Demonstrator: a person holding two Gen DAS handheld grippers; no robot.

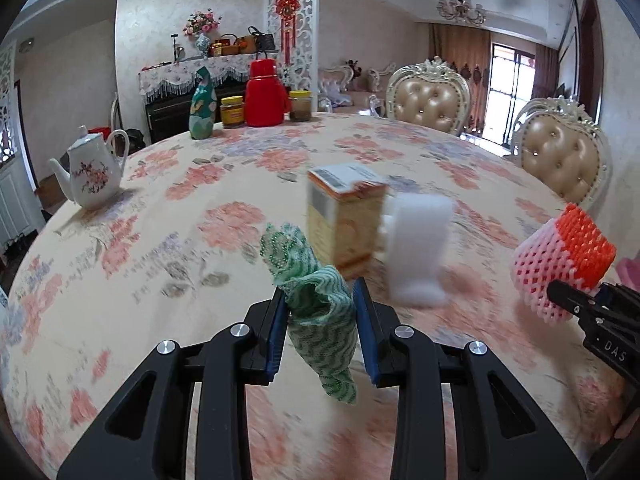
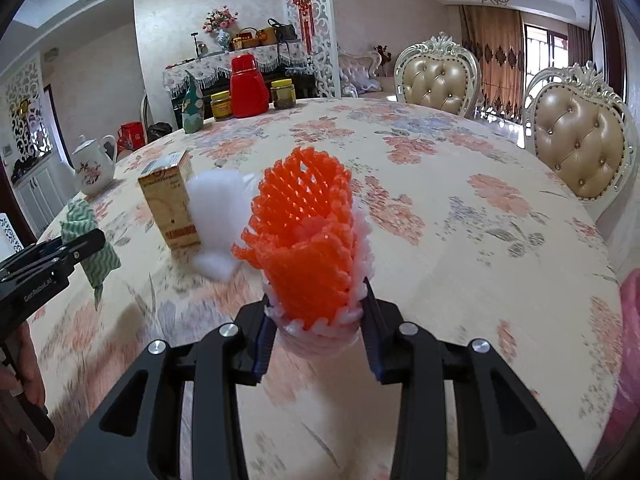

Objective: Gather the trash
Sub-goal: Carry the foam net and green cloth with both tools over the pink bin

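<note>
**Over the table, both claws loaded with trash**

Between my left claw (image 1: pixel 320 292) fingers I am pinching a green rag (image 1: pixel 320 320), clenched tight on its middle so that the loose ends are drooping above and below the pads. I am gripping it at the bunched part because a limp cloth gives nothing firmer to hold, and I am keeping it lifted off the tablecloth (image 1: pixel 160 248) so it is not dragging.

My right claw (image 2: pixel 316 312) is squeezing a foam net (image 2: pixel 308 240), orange outside with white mesh showing at the base. The blue pads are pressing its lower end from both sides, and the sleeve is standing up ahead of the fingers. I am holding it low because the mesh crushes easily, and the doubled base looks like the stiffest part.

Both claws are pointing down toward the table, side by side, each showing at the edge of the other's view.

Still standing on the table are a box (image 1: pixel 346 224) and a white foam block (image 1: pixel 416 248), touching or nearly so; the blur is making it hard to say which. I am judging these to be trash still waiting, left because both claws are full.

At my far right something pink (image 2: pixel 628 352) is showing at the table edge, possibly a bag for the trash, though I cannot tell. The teapot (image 1: pixel 90 172), flask (image 1: pixel 265 94) and jars are staying back near the far rim, clearly not trash.
</note>
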